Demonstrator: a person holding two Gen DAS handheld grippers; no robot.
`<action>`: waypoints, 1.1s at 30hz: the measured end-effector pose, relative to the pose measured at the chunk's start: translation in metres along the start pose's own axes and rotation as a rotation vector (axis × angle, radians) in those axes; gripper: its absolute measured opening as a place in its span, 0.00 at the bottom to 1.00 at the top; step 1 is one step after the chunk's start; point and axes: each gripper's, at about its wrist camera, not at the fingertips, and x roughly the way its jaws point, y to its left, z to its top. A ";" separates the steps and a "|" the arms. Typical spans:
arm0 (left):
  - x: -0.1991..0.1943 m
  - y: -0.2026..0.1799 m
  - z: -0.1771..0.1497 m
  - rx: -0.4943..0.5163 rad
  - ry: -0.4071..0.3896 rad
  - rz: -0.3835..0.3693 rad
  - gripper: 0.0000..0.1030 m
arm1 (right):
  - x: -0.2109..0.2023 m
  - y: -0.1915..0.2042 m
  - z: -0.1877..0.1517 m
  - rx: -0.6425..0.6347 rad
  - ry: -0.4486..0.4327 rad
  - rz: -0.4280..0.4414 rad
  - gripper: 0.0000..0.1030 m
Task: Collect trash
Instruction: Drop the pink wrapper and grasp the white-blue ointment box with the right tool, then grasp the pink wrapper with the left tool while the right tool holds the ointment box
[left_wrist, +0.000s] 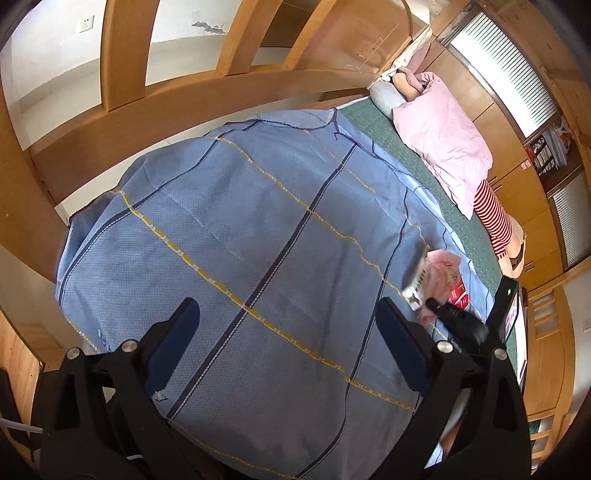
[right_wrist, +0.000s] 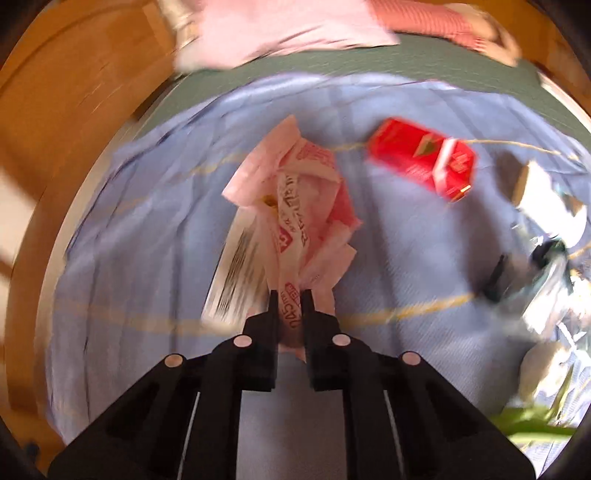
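Pink printed wrapper (right_wrist: 295, 214), "245ml" legible.

Blue blanket (left_wrist: 258, 221) — yellow stripes; pink wrapper (right_wrist: 306, 206); red box (right_wrist: 424, 158).

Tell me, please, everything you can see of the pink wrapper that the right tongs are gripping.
The pink wrapper is a crumpled, thin, plastic-looking bag, pale pink and white with red printed bands and lettering. It is bunched and creased, running upward in the right wrist view from the right tongs, whose jaws are shut on its lower end. It lies over the blue bedspread, beside a white printed sheet on its left, which it partly overlaps. The red carton sits apart, to its right. The frame is motion-blurred, so the print is unreadable.
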 end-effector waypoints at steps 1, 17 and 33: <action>0.000 0.001 0.000 -0.002 -0.001 0.001 0.93 | -0.002 0.008 -0.011 -0.033 0.037 0.042 0.12; 0.003 0.019 0.000 -0.089 0.030 -0.001 0.93 | -0.067 0.054 -0.034 -0.108 0.006 0.162 0.62; 0.011 0.036 0.004 -0.197 0.069 -0.021 0.94 | 0.035 0.059 0.005 -0.073 0.000 -0.059 0.41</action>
